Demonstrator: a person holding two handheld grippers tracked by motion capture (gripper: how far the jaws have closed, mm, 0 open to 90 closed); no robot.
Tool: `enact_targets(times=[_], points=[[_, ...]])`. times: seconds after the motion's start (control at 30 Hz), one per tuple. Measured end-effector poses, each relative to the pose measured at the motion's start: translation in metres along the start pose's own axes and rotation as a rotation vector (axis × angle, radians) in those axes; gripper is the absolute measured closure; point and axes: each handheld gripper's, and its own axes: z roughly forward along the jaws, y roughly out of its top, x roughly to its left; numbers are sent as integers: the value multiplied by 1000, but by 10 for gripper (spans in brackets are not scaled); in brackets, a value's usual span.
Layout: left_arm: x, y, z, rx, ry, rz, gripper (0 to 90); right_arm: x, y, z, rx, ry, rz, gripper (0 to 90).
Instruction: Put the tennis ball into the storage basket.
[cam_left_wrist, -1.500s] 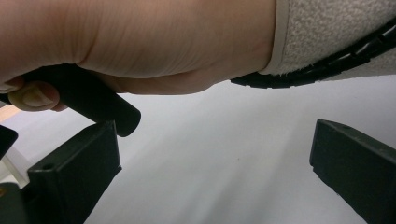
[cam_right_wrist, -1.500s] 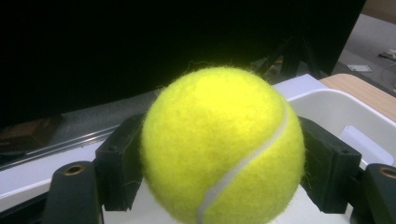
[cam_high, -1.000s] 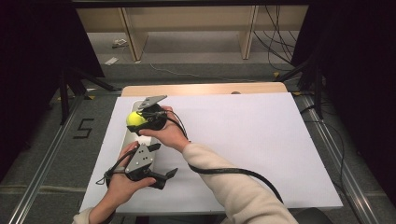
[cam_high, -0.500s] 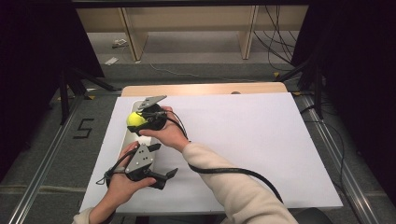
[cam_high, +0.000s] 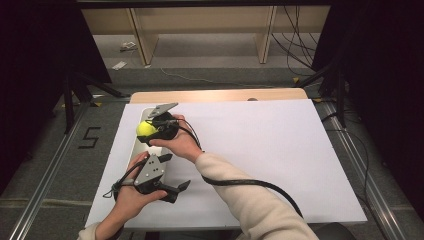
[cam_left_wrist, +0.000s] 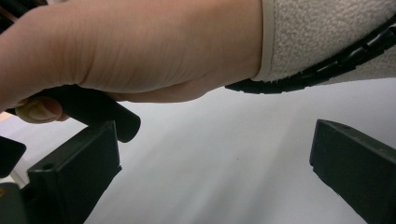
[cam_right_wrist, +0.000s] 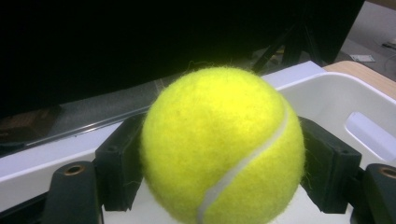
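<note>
Tennis ball (cam_right_wrist: 223, 144) sits clamped between the right hand-held gripper's (cam_high: 150, 129) jaws, above a white tray (cam_right_wrist: 345, 107) at the desk's (cam_high: 280, 145) left edge. Nearer the person, the left hand-held gripper (cam_left_wrist: 212, 172) gapes wide over the white desk.

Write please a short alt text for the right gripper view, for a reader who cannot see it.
A yellow tennis ball is clamped between the two black jaws of the right gripper, close to the camera. Behind it lies a white tray, with a dark background beyond.
</note>
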Motion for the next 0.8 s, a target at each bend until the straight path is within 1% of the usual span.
enact_targets(times=[0.1, 0.53, 0.8], points=[[0, 0, 0, 0, -1, 0, 10, 0, -1, 1, 11, 1, 0, 261], [0, 0, 0, -1, -1, 0, 10, 0, -4, 5, 19, 1, -1, 261], [0, 0, 0, 1, -1, 0, 10, -1, -7, 8, 34, 1, 5, 260]])
